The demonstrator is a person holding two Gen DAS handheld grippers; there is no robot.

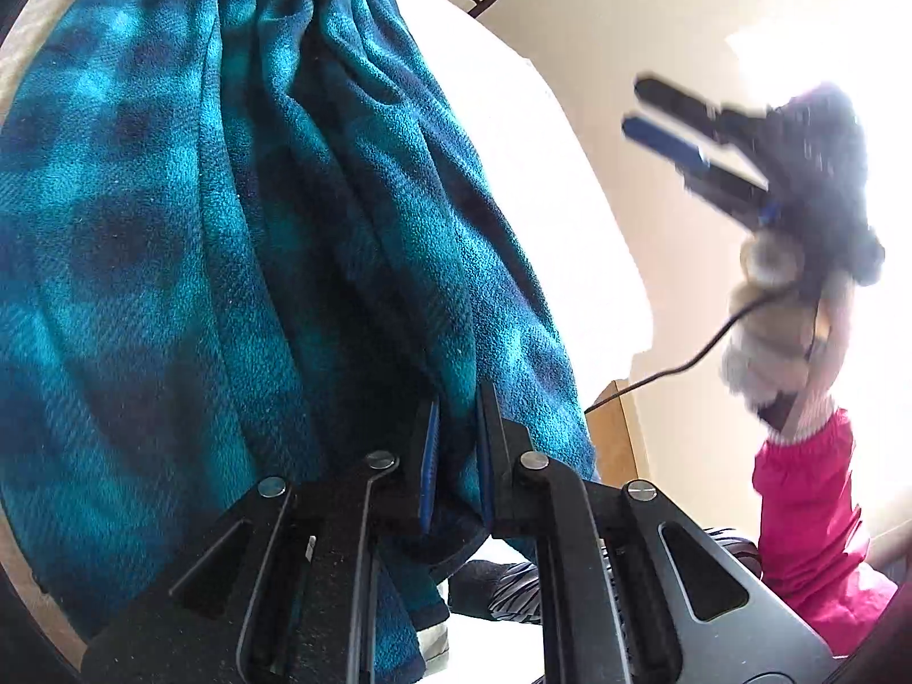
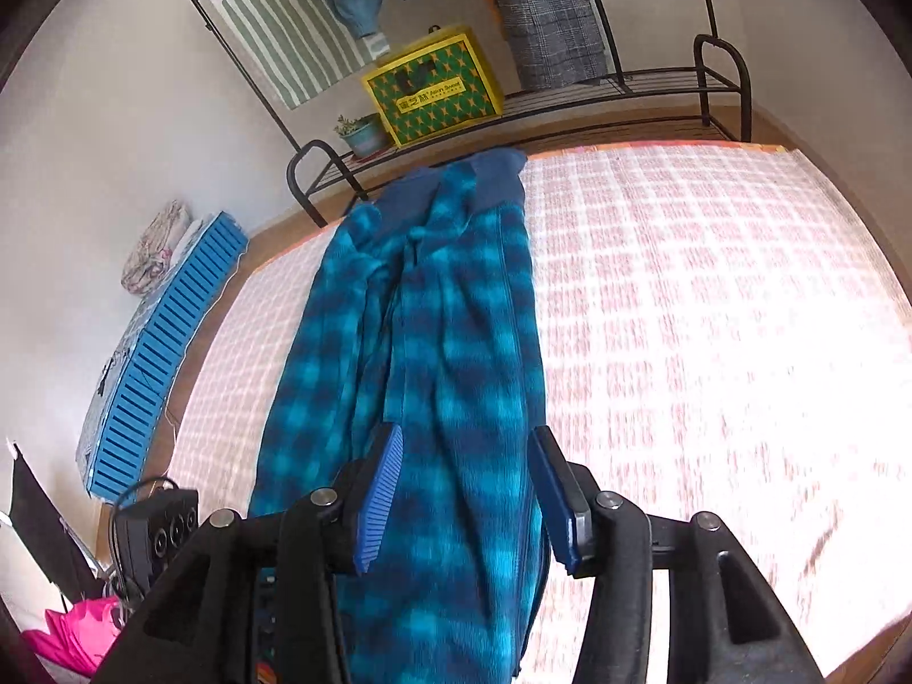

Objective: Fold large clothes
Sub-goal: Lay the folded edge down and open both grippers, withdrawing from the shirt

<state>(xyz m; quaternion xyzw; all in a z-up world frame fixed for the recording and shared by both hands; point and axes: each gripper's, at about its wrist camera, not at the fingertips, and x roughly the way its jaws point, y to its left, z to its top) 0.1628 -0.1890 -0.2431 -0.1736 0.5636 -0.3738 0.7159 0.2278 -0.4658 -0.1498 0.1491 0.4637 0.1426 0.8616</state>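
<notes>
a bed with a pink-and-white checked cover carries the load. a blue-and-teal plaid fleece garment lies lengthwise on it, its dark ribbed end toward the far edge.

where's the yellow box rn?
Right wrist view, top centre: the yellow box sits on the black rack's shelf behind the bed, right beside a small potted plant, under hanging clothes.
</notes>
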